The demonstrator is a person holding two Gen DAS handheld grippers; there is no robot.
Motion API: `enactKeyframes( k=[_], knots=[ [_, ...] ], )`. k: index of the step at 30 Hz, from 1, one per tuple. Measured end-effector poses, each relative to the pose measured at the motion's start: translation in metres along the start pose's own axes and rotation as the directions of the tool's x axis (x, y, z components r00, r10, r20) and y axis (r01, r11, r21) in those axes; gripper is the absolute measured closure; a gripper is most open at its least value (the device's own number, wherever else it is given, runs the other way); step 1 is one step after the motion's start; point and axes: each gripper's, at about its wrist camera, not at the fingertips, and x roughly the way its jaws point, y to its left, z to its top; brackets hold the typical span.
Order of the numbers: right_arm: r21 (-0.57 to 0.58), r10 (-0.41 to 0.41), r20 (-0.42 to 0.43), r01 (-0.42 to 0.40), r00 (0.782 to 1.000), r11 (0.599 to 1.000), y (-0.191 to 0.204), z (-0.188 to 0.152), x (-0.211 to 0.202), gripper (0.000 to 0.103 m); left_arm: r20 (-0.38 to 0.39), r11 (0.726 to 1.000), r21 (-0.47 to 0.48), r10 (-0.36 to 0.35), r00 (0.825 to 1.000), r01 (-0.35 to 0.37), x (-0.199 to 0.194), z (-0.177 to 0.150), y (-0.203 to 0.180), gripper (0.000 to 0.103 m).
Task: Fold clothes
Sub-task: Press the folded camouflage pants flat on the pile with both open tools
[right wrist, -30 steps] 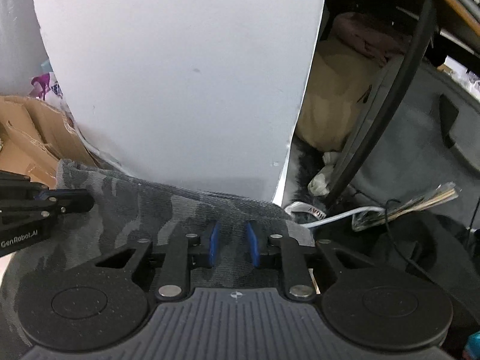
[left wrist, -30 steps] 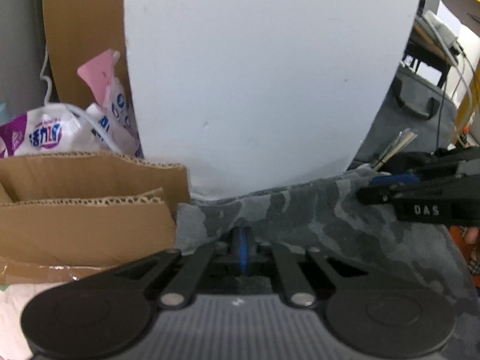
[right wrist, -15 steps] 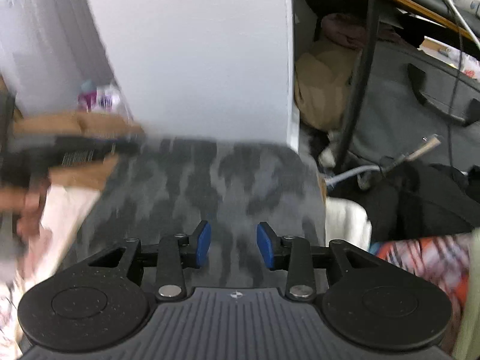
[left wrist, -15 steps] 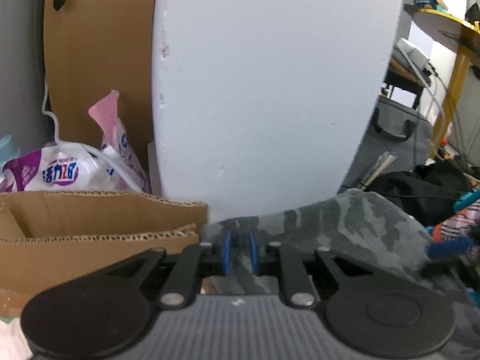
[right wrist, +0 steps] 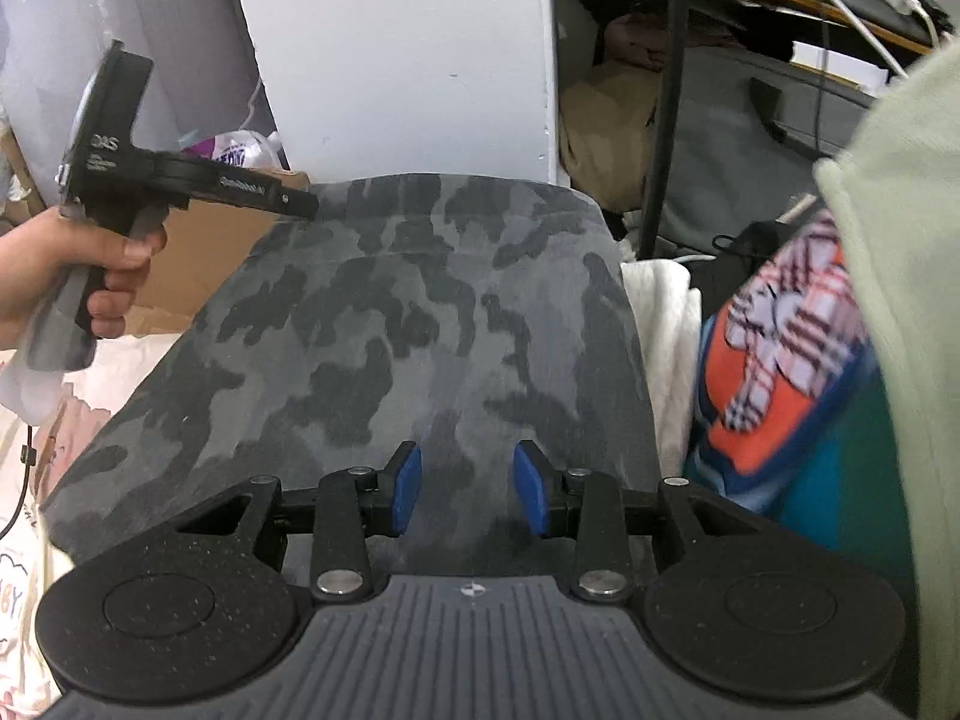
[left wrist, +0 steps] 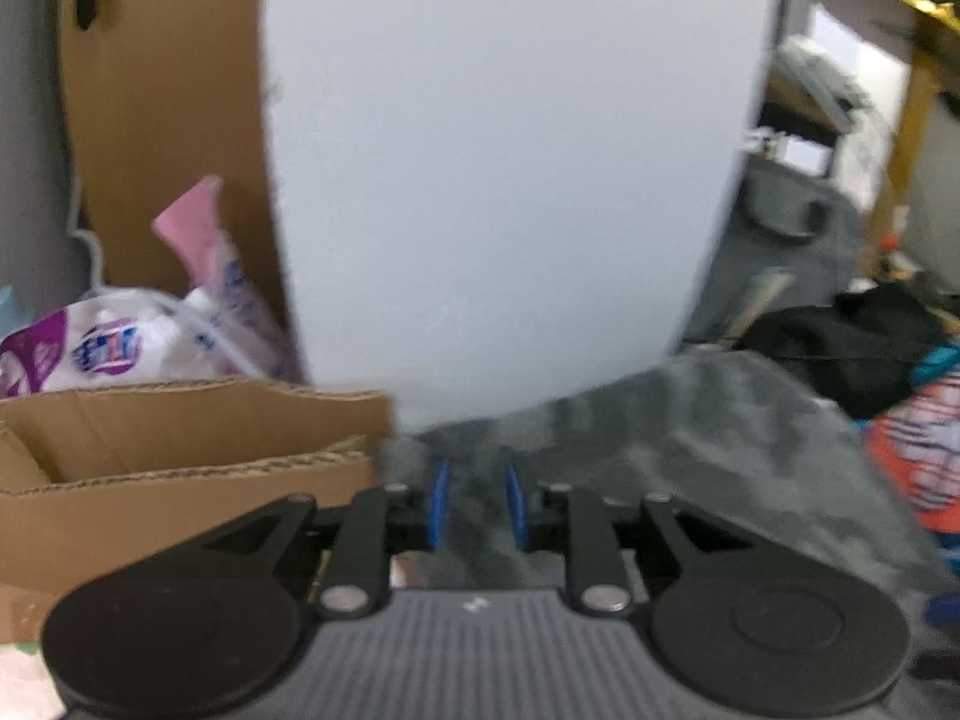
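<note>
Lying flat and spread before both cameras, the grey camouflage garment [right wrist: 384, 324] fills the middle of the right wrist view, its far edge close to a white panel [right wrist: 408, 48]. Right gripper [right wrist: 469, 489]: the blue pads [right wrist: 407, 492] stand apart above the near part of the garment, with cloth showing in the gap and neither pad pressing on it; the gripper holds nothing. Left gripper [left wrist: 475, 501]: its jaws are opening, the blue pads [left wrist: 438, 501] a small way apart, with blurred grey cloth visible between them; whether the pads touch the cloth cannot be told. In the right wrist view the left gripper [right wrist: 294, 202] reaches the far left corner of the garment, carried by the person's left hand [right wrist: 72, 264]. Left of the garment stand cardboard boxes [left wrist: 180, 450] and plastic bags [left wrist: 108, 348]. To its right lie a white cloth [right wrist: 660, 324] and an orange checked garment [right wrist: 780, 348].
</note>
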Motion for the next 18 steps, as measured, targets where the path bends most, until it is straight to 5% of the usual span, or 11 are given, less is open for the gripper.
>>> enactKeyframes(
  k=[13, 18],
  knots=[
    [0.014, -0.036, 0.09, 0.035, 0.995, 0.999, 0.003, -0.021, -0.024, 0.062, -0.01, 0.983, -0.02, -0.184, 0.983, 0.183, -0.069, -0.05, -0.044, 0.081],
    [0.001, -0.037, 0.102, 0.037, 0.994, 0.999, 0.008, -0.029, -0.023, 0.061, -0.061, 0.981, -0.046, -0.191, 0.98, 0.188, -0.071, -0.079, -0.042, 0.081]
  ],
)
